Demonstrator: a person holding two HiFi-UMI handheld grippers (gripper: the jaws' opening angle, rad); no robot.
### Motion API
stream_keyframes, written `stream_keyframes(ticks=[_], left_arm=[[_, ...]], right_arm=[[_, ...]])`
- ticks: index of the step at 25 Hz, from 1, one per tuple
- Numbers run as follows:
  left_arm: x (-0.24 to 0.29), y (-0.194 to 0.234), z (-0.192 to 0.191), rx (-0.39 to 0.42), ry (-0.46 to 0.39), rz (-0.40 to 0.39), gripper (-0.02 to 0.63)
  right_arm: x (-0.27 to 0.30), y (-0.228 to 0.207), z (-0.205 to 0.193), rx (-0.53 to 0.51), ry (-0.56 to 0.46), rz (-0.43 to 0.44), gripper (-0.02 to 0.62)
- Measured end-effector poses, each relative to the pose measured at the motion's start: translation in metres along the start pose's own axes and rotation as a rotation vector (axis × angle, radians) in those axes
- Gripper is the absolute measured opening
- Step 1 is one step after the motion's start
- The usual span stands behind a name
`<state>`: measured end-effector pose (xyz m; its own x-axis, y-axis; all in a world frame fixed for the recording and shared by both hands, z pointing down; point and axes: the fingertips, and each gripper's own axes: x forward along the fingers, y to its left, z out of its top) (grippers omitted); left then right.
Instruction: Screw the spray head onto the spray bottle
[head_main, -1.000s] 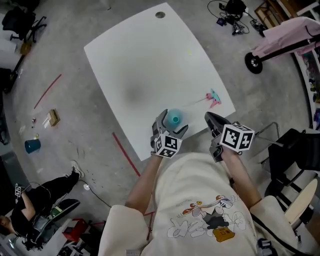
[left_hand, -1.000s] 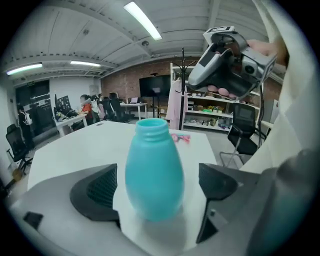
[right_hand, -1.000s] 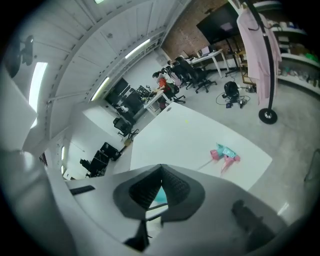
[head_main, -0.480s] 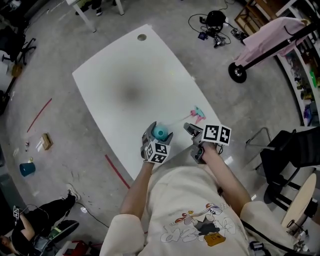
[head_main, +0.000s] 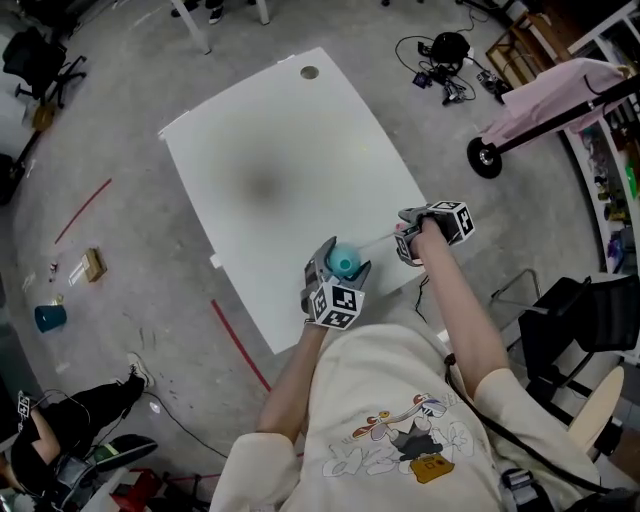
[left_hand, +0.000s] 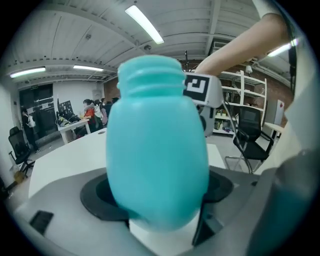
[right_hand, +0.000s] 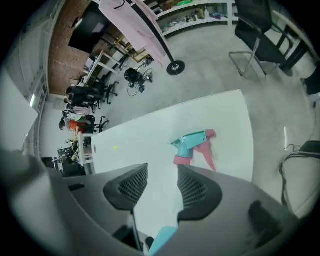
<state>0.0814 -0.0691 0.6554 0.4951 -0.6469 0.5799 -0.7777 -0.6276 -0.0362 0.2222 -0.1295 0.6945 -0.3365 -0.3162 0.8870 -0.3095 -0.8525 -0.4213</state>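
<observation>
- The spray head (right_hand: 192, 145), teal and pink, lies on its side on the white tabletop (head_main: 280, 150). It is right of centre in the right gripper view, near the tabletop's right edge.
- The right tool (right_hand: 162, 176) points down just short of it. Its jaws have just been opening and stand a narrow gap apart, with only bare tabletop between them.
- The teal bottle (left_hand: 157, 165), its neck uncapped, stands upright, clamped in the left tool (head_main: 343, 262) at the head view's centre, by the tabletop's lower edge.
- Grey floor (head_main: 130, 150) surrounds the tabletop.

Spray head (right_hand: 192, 145) lies on the table (head_main: 270, 150), right of the spray bottle (head_main: 344, 263).
</observation>
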Motion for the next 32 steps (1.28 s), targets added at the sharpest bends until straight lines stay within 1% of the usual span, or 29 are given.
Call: stream_keyframes(ticks=[2,7,11,16,20,27,32], left_arm=[[-0.001,0.002,0.001,0.014,-0.004,-0.001,0.419],[-0.009,0.015,0.003,0.006,-0.01,0.03,0.419],[-0.016,0.025,0.009,-0.001,-0.025,0.049,0.419],[-0.016,0.032,0.009,-0.007,-0.028,0.058,0.419],[-0.016,0.035,0.01,-0.01,-0.033,0.057,0.419],[-0.018,0.029,0.012,-0.001,-0.038,0.041,0.419],[-0.021,0.028,0.008,0.012,-0.023,0.043,0.419]], right_arm=[[0.007,0.002,0.003,0.012,-0.005,-0.034,0.173],[0.024,-0.002,0.003,0.061,-0.012,-0.109,0.173],[0.024,0.003,0.005,0.042,-0.033,-0.155,0.173],[0.02,-0.001,0.001,0.077,0.01,-0.156,0.172],[0.018,-0.002,0.0,0.081,0.046,-0.124,0.172],[0.022,-0.014,0.013,0.09,0.04,-0.125,0.172],[0.032,-0.023,0.022,0.101,0.021,-0.162,0.165]])
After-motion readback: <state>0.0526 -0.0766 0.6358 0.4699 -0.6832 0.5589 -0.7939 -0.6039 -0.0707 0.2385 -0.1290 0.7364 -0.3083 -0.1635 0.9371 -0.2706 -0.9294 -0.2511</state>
